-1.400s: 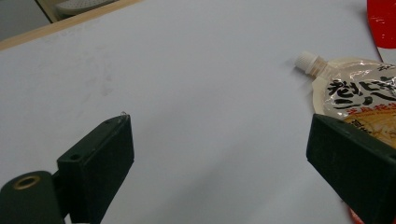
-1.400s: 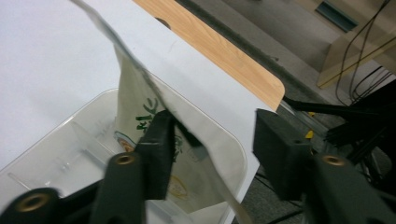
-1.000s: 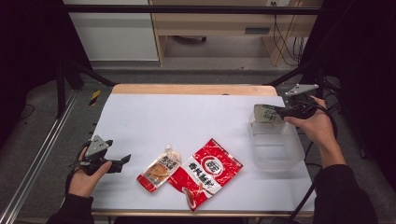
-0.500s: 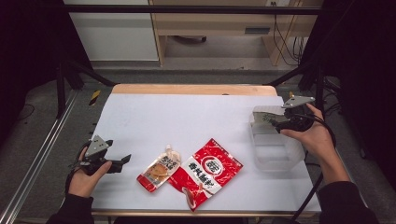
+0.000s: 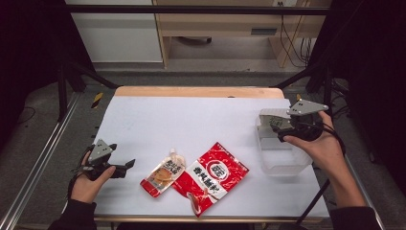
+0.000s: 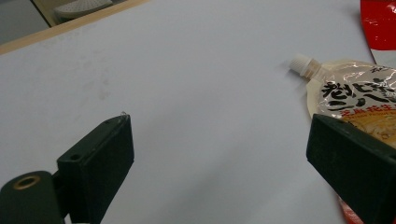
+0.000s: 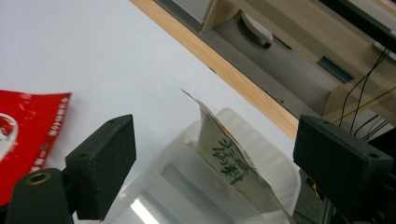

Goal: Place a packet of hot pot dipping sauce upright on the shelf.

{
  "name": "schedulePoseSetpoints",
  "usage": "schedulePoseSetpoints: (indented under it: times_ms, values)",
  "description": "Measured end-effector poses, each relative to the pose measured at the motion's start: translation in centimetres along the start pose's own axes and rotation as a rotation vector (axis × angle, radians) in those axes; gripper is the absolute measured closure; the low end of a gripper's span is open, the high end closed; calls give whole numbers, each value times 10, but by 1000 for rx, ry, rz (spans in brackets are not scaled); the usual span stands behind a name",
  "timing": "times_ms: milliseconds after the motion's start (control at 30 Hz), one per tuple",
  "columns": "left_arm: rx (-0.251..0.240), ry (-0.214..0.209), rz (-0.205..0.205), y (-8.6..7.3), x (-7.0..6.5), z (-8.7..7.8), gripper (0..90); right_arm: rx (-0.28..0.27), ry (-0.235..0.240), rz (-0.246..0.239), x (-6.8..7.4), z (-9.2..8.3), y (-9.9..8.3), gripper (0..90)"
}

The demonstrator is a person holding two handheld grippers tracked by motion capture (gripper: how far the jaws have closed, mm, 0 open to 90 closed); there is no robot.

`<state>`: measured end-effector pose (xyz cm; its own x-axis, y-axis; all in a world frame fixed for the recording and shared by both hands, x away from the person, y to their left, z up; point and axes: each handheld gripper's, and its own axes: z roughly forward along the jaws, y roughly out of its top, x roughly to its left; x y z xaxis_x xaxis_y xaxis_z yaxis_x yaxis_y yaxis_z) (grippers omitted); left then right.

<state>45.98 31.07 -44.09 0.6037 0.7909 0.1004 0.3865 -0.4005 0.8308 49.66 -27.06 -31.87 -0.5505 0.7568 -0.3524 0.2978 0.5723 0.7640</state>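
Observation:
A clear plastic bin [image 5: 283, 165] stands at the table's right side. A pale packet with green writing [image 7: 227, 164] leans inside its far end [image 5: 271, 118]. My right gripper [image 5: 276, 129] hovers over that end of the bin; its jaws have just been opening and stand wide, clear of the packet [image 7: 212, 123]. A red snack packet [image 5: 214, 176] and a spouted pouch [image 5: 163, 174] lie flat at the front middle. My left gripper [image 5: 127, 165] rests low at the front left, open and holding nothing, with the pouch [image 6: 355, 91] just beyond its right jaw [image 6: 217, 126].
The white table sheet [image 5: 191, 122] has free room across its middle and back. A wooden edge [image 5: 198, 91] bounds the far side. Metal frame rails run along both sides, and a cabinet with cables stands behind.
My right gripper let go of the pale packet, which now leans in the bin, and drew back toward the near side, a little higher. The left hand kept still.

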Motion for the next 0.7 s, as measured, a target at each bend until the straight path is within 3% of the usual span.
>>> schedulePoseSetpoints:
  times_ms: [267, 433, 500, 700]
  values:
    - [8, -11, 14, 2, -5, 2, 75, -44, 38, -31, 31, -8, 15, 129]
    - [15, -18, 24, 3, -9, 3, 74, -62, 60, -60, 58, -3, 23, 133]
    - [17, -18, 26, 3, -9, 3, 74, -66, 64, -66, 60, -2, 24, 133]
    - [21, -25, 31, 4, -13, 3, 72, -67, 97, -70, 84, 6, 31, 137]
